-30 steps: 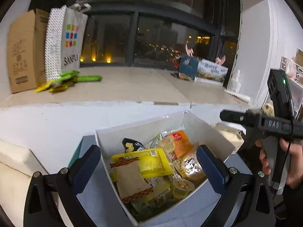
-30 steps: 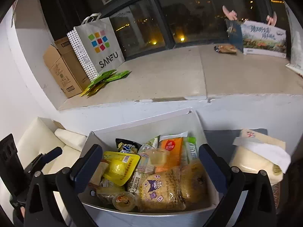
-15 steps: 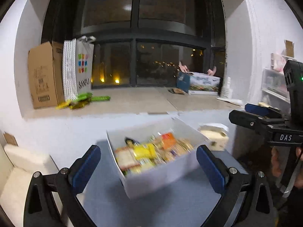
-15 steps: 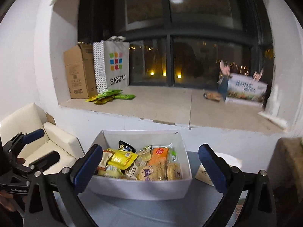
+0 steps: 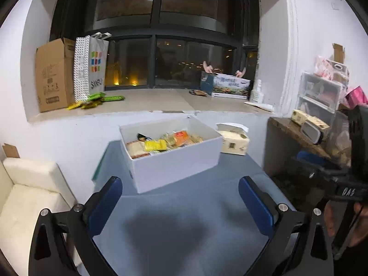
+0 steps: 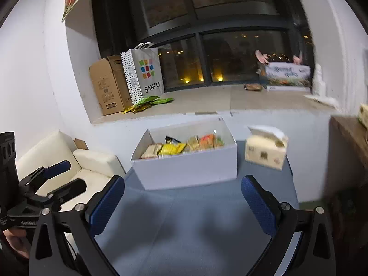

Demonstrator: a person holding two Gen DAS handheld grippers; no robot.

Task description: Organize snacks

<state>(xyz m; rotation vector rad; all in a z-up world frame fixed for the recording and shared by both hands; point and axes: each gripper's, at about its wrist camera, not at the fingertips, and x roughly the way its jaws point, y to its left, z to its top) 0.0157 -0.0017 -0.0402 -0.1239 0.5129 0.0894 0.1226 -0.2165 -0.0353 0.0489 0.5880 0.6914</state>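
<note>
A white box (image 5: 174,163) (image 6: 188,170) stands on the grey-blue table (image 5: 184,218), filled with several snack packets, among them a yellow packet (image 5: 155,145) (image 6: 172,148) and an orange one (image 5: 180,135) (image 6: 207,140). My left gripper (image 5: 180,203) hovers open over the bare table, well short of the box, with nothing between its blue pads. My right gripper (image 6: 182,204) is likewise open and empty in front of the box. Each gripper shows at the edge of the other's view.
A tissue pack (image 5: 234,139) (image 6: 266,150) sits right of the box. A cream sofa (image 5: 25,195) is at the left, a brown side table (image 5: 296,135) with clutter at the right. On the window sill are a cardboard box (image 6: 108,85), a paper bag (image 6: 145,73) and green packets (image 6: 151,102).
Both grippers have drawn back and up from right over the box; the box now looks smaller and farther away. Both stayed open and empty.
</note>
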